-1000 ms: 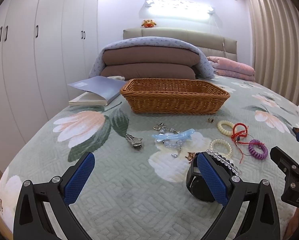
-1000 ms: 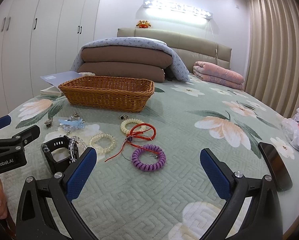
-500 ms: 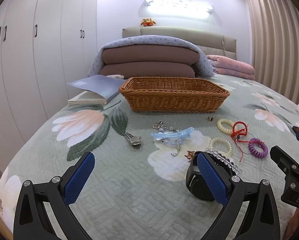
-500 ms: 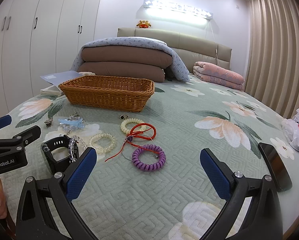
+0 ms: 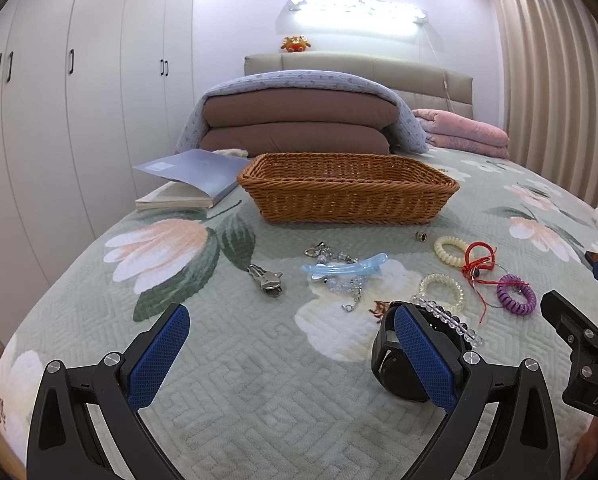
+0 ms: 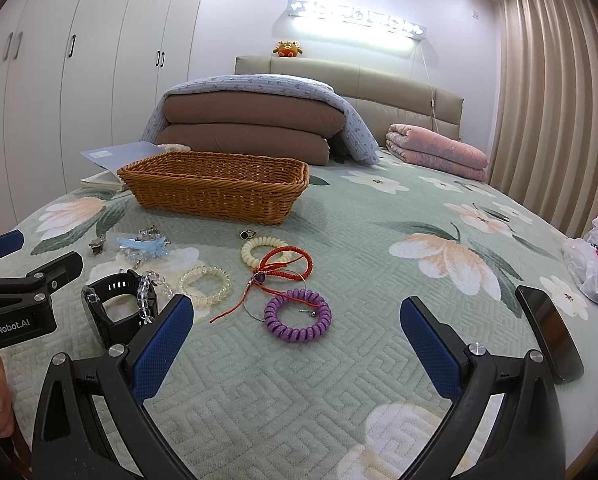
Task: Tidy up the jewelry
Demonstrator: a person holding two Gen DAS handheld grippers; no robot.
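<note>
Several pieces of jewelry lie on the green floral bedspread in front of a brown wicker basket (image 5: 347, 188) (image 6: 215, 190). Among them are a purple coil band (image 6: 298, 316) (image 5: 516, 299), a red cord bracelet (image 6: 283, 262), a cream coil band (image 6: 259, 249), a clear coil band (image 6: 205, 285), a blue hair clip (image 5: 345, 268), a silver clip (image 5: 266, 278) and a black watch (image 6: 117, 308) (image 5: 403, 360) draped with clear beads. My left gripper (image 5: 291, 350) is open, its right finger just in front of the watch. My right gripper (image 6: 297, 340) is open, just short of the purple band.
An open book (image 5: 187, 184) lies left of the basket. Folded brown and blue bedding (image 5: 299, 120) and a pink blanket (image 6: 435, 152) sit by the headboard. A black phone (image 6: 549, 336) and a plastic bag (image 6: 595, 264) lie at the right. White wardrobes line the left wall.
Both grippers have hardly shifted; the left view has dropped very slightly. Nothing on the bed has moved.
</note>
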